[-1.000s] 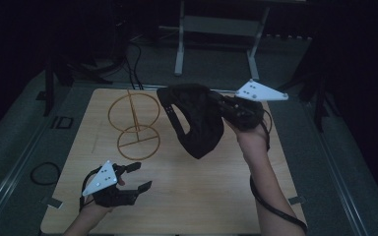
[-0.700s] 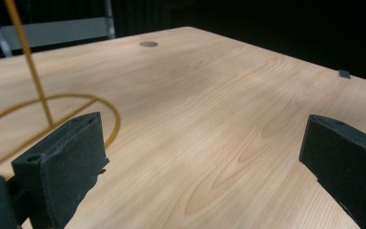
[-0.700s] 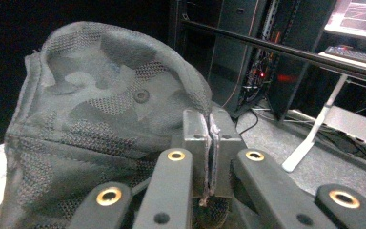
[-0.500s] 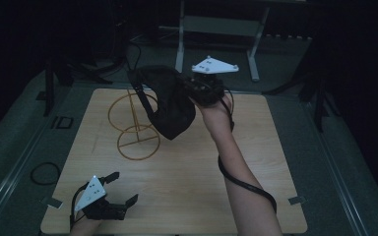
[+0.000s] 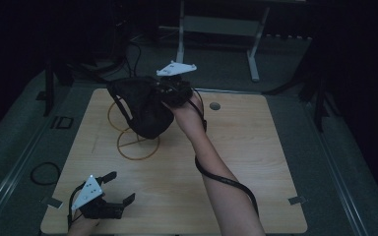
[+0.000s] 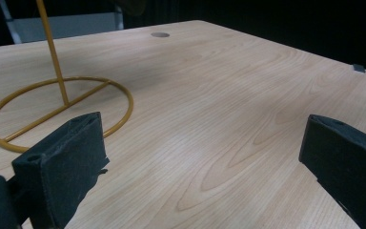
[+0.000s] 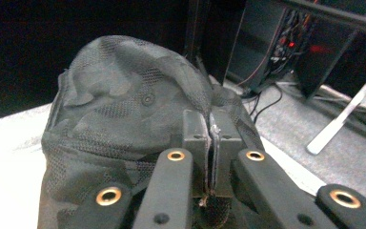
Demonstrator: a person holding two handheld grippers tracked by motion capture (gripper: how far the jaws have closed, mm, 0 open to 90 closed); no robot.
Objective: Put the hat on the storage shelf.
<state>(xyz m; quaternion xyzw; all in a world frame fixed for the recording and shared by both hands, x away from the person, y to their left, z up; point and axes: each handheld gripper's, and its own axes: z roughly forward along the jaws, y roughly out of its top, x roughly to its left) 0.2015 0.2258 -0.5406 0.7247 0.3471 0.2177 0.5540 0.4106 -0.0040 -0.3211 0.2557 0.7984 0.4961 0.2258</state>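
1. Leftward over the surface [image 5: 256,147], our right gripper [image 5: 170,93] has carried the black mesh cap [image 5: 145,108] above the yellow wire stand [image 5: 133,142], jaws clamped on its fabric.
2. Our left gripper [image 5: 110,194] has sunk lower, jaws just opened wide, empty.
3. We judge hanging comes next.

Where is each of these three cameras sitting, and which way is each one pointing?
High view: above the person's side, looking forward and down on the wooden table; both forearms, left gripper, right gripper show.
Left gripper view: rides that gripper low over the table, facing the yellow wire stand; its open jaws show.
Right gripper view: rides that gripper, facing the black mesh cap; its jaws are shut on the cap.
Shared: high and left gripper views both show the stand; high and right gripper views both show the cap.
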